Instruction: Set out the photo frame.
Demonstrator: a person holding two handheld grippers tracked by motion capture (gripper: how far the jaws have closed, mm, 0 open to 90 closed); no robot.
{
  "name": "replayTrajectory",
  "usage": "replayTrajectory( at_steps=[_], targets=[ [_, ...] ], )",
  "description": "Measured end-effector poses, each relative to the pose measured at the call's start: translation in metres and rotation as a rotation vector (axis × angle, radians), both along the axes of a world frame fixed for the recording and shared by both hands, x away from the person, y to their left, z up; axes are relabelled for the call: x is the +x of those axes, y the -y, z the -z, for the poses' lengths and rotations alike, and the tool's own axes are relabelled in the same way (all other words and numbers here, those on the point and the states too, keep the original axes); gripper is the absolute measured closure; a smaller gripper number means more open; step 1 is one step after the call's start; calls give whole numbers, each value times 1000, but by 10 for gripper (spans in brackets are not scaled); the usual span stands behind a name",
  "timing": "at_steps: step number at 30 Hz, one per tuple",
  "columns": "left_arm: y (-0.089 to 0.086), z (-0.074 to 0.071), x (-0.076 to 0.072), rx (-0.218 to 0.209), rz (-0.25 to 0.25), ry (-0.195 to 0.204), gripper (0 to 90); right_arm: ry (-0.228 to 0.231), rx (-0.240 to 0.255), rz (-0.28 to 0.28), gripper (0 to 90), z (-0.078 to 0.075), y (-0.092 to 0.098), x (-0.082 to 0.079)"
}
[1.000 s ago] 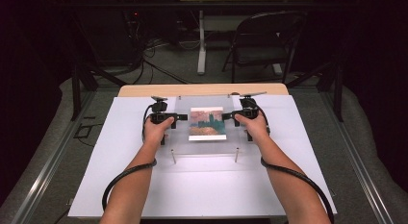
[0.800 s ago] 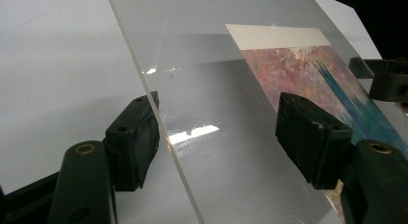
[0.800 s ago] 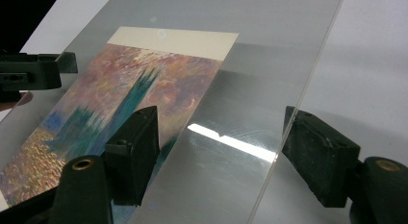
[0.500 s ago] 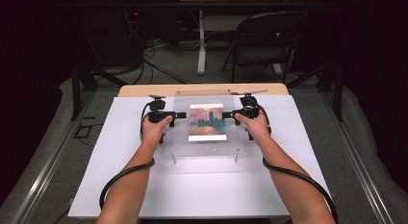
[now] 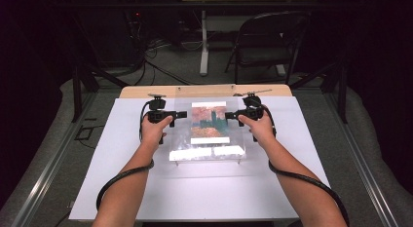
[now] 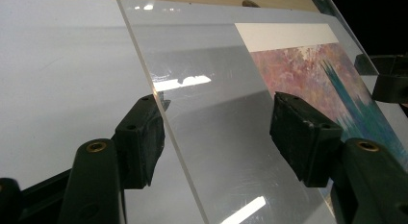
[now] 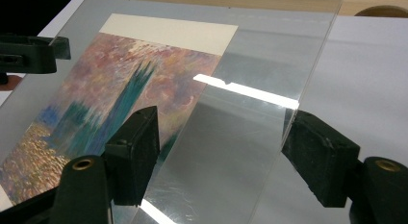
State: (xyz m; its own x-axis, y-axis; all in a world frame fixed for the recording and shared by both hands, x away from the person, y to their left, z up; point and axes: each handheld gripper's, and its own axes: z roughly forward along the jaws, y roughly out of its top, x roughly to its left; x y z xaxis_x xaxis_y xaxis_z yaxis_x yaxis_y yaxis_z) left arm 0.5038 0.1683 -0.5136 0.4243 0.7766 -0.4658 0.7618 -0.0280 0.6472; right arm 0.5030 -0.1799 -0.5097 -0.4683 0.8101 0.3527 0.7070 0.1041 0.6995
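**A:** White, and wide: the white-covered table top point(image 5: 122, 188) is your biggest surface, with a bare strip of pale wood point(image 5: 146, 90) along its far edge. How far along would you say you are?

**B:** Early, by my reckoning. The clear, square acrylic plate point(image 5: 181, 141) sits at the middle of the table, towards the far side, and covers the painted print in pinks, teal and orange point(image 5: 209, 121). You have lined up on it from both sides, but neither claw has it yet.

**A:** So what are the claws doing?

**B:** Your black left gripper point(image 5: 181, 114) straddles the plate's left edge. Its jaws have just been closing, with the edge between them, but the pads stand off it with a clear gap. Your black right gripper point(image 5: 230, 115) straddles the right edge the same way, jaws apart and nothing pinched.

**A:** What's left, then?

**B:** I'd say all the handling: close on both edges evenly, then move the plate. The print under it looks untouched.

**A:** Room to work?

**B:** Plenty. Bare white lies to the left, right and near side. The far side is tighter, with the wooden strip close by. The plate's near edge rests on small pegs point(image 5: 239, 161), so watch those.
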Motion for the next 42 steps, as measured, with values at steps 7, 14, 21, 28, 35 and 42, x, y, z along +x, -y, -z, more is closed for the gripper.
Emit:
replayTrajectory(
  at_steps=[7,14,21,28,35,42],
  targets=[
    [-2,-8,-5,6,12,23,397,27,-7,-7,311,-7,1,-6],
    [-4,-14,-11,-3,15,47,426,46,-20,-12,332,-16,2,-13],
    [-4,-25,-18,3,24,64,451,54,-30,-24,365,-25,5,-20],
    [-6,-37,-30,9,42,97,487,76,-41,-38,417,-38,9,-32],
    [-8,-49,-40,25,56,120,514,95,-64,-50,443,-49,9,-42],
    [-8,-58,-50,41,66,136,535,110,-95,-59,474,-60,9,-53]
  ],
)
